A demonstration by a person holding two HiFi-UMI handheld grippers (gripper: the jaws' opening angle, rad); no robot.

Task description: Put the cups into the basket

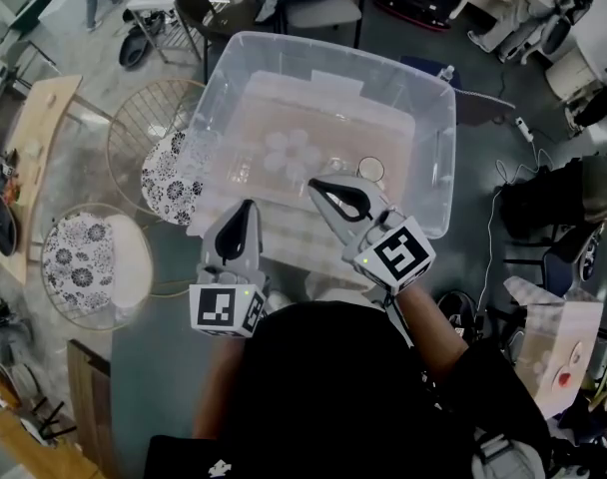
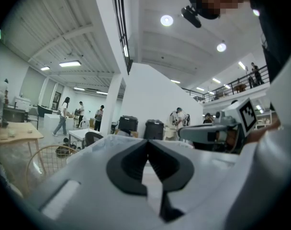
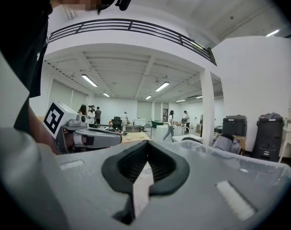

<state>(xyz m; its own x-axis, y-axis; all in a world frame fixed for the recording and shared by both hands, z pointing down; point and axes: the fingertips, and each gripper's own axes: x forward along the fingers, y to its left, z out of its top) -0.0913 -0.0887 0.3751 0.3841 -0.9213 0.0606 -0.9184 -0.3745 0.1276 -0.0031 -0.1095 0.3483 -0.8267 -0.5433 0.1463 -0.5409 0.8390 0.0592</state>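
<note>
The translucent, whitish plastic cups [image 1: 289, 153] lie in a cluster on the bottom of the large clear plastic tub that serves as the basket [image 1: 435, 98], a little above the middle of the head view. One more clear cup with a darker rim [image 1: 370, 171] shows its round mouth to their right, apart from the cluster and nearer the right wall. We see no cup outside the basket in any view (the floor closest to us is hidden behind our own body).

Just below the cups in the frame, the left hand-held gripper [image 1: 247, 208] and the right hand-held gripper [image 1: 316, 186] hover at the basket's near side. The right one's tip overlaps the inside of the basket, and the left sits over the lower-left wall. In each gripper view the dark pads are pressed together with nothing between them, so both are closed and empty, pointing roughly level.

We judge the task to be either finished or between cups. To do this step well, we would:

- look round for any remaining cup before moving;
- part the jaws before the approach;
- take a cup's thin wall gently so it does not buckle;
- lower it inside the walls, beside the cluster and not onto it.

The two wire-framed chairs with patterned cushions [image 1: 169, 173] at the left stand close to the basket, so we would swing clear of them.
</note>
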